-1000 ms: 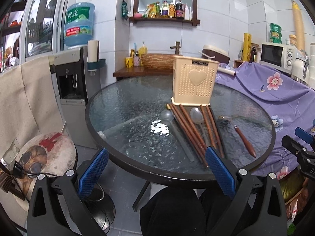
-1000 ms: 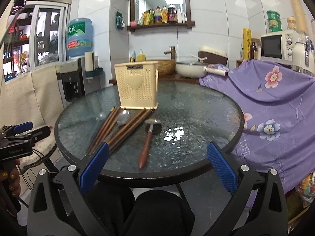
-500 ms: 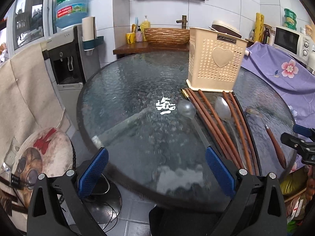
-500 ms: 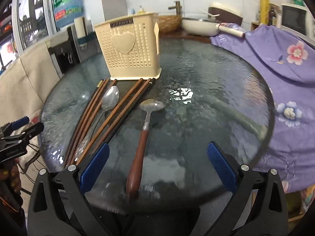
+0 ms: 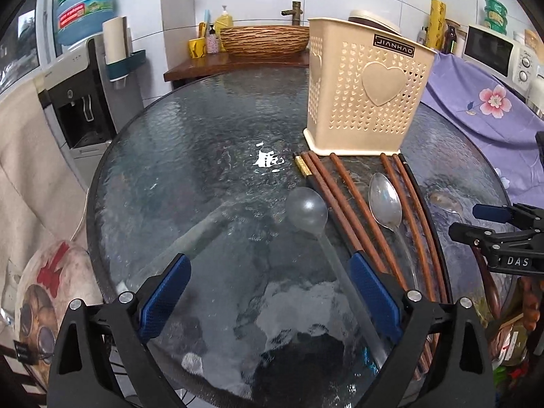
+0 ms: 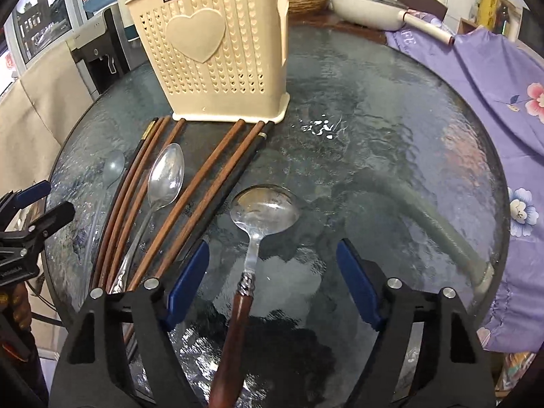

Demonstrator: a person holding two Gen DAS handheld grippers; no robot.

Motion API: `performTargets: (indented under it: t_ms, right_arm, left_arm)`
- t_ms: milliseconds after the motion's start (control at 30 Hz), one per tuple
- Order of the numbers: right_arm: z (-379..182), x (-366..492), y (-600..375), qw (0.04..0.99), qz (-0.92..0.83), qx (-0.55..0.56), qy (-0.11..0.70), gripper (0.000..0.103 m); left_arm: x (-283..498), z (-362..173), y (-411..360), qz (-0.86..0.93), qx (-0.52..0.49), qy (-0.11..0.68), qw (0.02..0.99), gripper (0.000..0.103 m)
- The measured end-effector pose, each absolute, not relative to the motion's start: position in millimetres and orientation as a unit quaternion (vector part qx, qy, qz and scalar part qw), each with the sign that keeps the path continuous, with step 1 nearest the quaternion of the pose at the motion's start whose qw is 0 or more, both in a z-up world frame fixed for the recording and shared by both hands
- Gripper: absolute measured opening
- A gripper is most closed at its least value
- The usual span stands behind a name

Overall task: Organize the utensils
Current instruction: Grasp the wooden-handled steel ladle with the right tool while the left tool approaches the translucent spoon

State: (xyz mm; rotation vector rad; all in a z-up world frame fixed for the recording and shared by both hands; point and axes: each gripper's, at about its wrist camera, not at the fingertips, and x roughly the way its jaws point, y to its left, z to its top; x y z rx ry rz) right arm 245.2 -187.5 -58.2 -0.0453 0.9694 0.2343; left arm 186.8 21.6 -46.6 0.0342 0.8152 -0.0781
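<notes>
Both grippers over the utensil row, nothing lifted yet.

The left gripper [image 5: 268,292] stands wide open and empty, its right finger [image 5: 372,292] just over the clear plastic spoon [image 5: 307,209] and crowding the chopsticks [image 5: 343,204]; closing here could catch a stick too or skid the spoon on the glass table [image 5: 190,156]. The metal spoon [image 6: 166,176] lies among the sticks. The right gripper [image 6: 272,285], its jaws just closing but not yet pressing, straddles the wood-handled ladle [image 6: 253,238], whose handle overhangs the near edge, so a nudge could tip it off. The beige holder [image 6: 217,51] stands behind; open glass lies right.
</notes>
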Motion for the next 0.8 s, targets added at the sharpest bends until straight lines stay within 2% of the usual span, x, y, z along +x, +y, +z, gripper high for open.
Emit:
performTargets:
  t_ms: [200, 433, 533, 800]
  right_arm:
    - [-61, 256, -178, 0.872, 0.11, -0.028, 0.475, 0.065]
    - [-61, 267, -168, 0.869, 0.109, -0.036, 0.482, 0.058]
    - [-60, 273, -168, 0.868, 0.107, -0.038, 0.483, 0.048]
    - [-57, 273, -177, 0.866, 0.128, -0.027, 0.483, 0.048]
  left_arm:
    - [193, -48, 20, -0.039, 0.024, 0.401, 0.915, 0.093]
    - [201, -50, 21, -0.038, 0.03, 0.408, 0.912, 0.093]
    - [207, -50, 17, -0.037, 0.037, 0.411, 0.91, 0.093]
    - [219, -54, 10, -0.039, 0.048, 0.421, 0.905, 0.089]
